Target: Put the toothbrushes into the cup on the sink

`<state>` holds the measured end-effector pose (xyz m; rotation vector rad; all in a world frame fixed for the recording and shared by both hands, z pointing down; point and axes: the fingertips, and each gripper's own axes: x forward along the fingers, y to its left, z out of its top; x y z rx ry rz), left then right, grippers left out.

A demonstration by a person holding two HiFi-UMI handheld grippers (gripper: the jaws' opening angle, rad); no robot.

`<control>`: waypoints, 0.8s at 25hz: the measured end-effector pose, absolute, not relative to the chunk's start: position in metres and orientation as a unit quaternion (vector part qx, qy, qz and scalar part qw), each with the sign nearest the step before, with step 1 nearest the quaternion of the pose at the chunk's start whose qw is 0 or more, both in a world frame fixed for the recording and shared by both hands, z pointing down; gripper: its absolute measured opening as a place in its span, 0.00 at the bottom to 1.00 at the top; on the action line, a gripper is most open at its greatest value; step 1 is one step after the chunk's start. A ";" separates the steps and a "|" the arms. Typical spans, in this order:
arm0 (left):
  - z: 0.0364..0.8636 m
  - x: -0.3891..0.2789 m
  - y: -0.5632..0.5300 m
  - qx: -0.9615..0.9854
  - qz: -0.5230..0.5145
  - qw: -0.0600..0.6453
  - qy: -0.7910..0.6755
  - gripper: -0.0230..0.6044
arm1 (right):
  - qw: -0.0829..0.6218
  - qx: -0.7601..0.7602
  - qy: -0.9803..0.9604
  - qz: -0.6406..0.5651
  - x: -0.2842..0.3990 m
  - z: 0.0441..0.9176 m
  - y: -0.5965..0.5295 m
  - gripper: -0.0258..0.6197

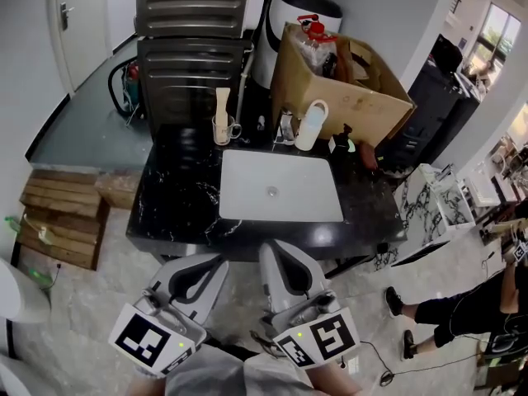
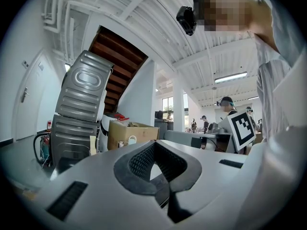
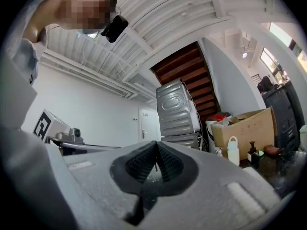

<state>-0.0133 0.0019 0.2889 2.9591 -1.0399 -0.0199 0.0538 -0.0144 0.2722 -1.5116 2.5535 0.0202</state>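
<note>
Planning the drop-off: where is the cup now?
In the head view, the cup stands on the black counter, at the far left corner of the white basin.

- Cup (image 1: 221, 130): clear glass mug with the handle on the right in head view. It stands upright on the black counter (image 1: 177, 196), just off the sink's back-left corner.
- Toothbrush (image 1: 223, 101): I see one tan, flat-topped stick standing upright in the cup, well above the rim. It's too small to confirm details.
- Sink (image 1: 243, 211): white rectangular basin set into the counter, drain near its centre.
- I can't pick out other toothbrushes in the clutter behind the sink.
</note>
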 end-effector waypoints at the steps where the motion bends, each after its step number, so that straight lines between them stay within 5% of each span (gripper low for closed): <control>1: 0.288 -0.016 0.000 0.944 -0.007 0.001 -0.331 0.04 | 0.085 -0.509 0.857 0.008 0.051 0.272 -0.016 0.04; 20: 0.293 -0.030 -0.015 0.949 -0.009 0.005 -0.316 0.04 | 0.084 -0.513 0.854 0.008 0.030 0.271 -0.030 0.04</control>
